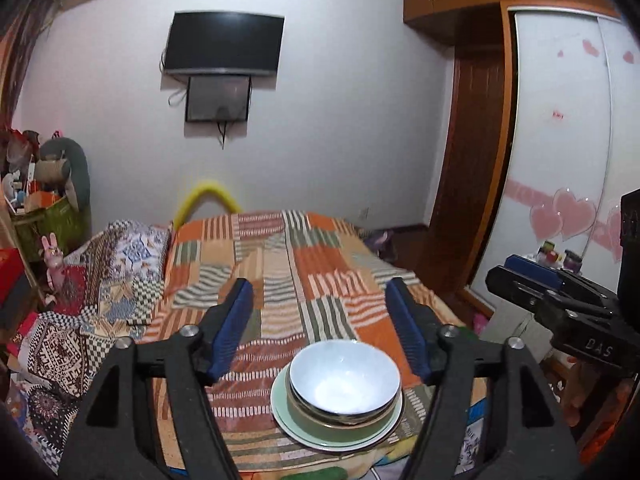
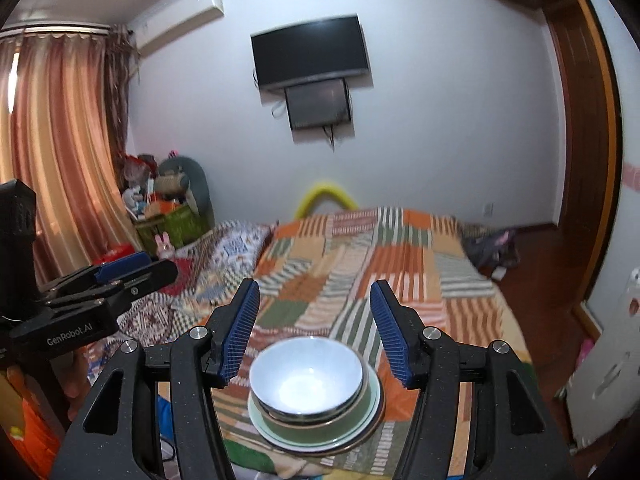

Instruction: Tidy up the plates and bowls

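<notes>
1. The left gripper (image 1: 320, 320) is held with its jaws spread wide; nothing is gripped or touched by its blue pads (image 1: 234, 328).
2. The right gripper (image 2: 314, 330) is held parted to a lesser width, and its blue pads (image 2: 240, 332) are likewise clear of everything.
3. Both grippers are raised above the near end of the bed and are pointed slightly downward toward the far wall; each is seen at the edge of the other's view, side by side and apart.
4. Below and just beyond the fingertips, a stack of dishes is seen on the near part of the bedspread (image 1: 280, 264).
5. A white bowl (image 1: 344, 378) is seated upright on top, mouth up, nested in a green bowl (image 1: 340, 424) with a gold rim.
6. The bowls are carried by a pale green plate (image 1: 296, 428); in the right wrist view, the edge of a darker plate (image 2: 340, 449) is seen beneath it.
7. The stack is round, so no long axis is shown; it is set level.
8. On the far wall a television (image 1: 224, 44) is mounted, and a wardrobe (image 1: 560, 160) with pink hearts is seen at the right.
</notes>
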The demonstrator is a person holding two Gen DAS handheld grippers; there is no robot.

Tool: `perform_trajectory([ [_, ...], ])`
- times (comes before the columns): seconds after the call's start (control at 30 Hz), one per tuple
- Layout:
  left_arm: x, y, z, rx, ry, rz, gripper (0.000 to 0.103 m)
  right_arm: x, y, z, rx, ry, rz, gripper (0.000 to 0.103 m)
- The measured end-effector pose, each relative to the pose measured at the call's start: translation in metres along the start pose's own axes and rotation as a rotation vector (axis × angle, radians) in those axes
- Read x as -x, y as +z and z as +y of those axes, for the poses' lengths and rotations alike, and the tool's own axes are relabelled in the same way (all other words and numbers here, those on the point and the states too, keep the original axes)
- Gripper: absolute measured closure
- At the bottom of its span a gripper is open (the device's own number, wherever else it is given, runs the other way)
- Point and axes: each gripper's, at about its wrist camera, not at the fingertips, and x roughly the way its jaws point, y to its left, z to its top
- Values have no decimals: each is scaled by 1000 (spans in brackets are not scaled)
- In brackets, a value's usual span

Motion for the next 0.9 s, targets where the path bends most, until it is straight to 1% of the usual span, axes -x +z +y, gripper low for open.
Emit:
perform_trajectory([
  [0.07, 10, 2, -1, -5, 5, -31, 14, 9, 2, 3, 10, -3, -35, 36],
  [0.13, 19, 3, -3, -7, 11, -64, 7, 17, 3, 7, 20, -8, -67, 31],
  [0.17, 24, 4, -4, -11, 16, -80, 5, 19, 4, 9, 25, -8, -77, 27],
  [0.2, 27, 4, -5, -15, 20, -88, 5, 21, 4, 10, 28, -9, -87, 23],
  [0.27, 32, 5, -6, -27, 30, -104, 4, 22, 4, 13, 30, -9, -100, 18],
  [0.37, 36, 3, -8, -33, 34, -114, 2, 21, 4, 15, 31, -7, -109, 16],
  [0.43, 37, 3, -9, -34, 33, -117, 2, 19, 3, 17, 35, -7, -110, 12],
  [0.5, 38, 3, -9, -32, 34, -121, 2, 22, 2, 19, 36, -12, -115, 2],
  [0.6, 38, 2, -7, -26, 33, -120, 2, 26, 2, 20, 34, -16, -131, 0],
  [0.9, 37, 0, -7, -24, 39, -121, 1, 26, 0, 16, 15, -8, -118, 0],
])
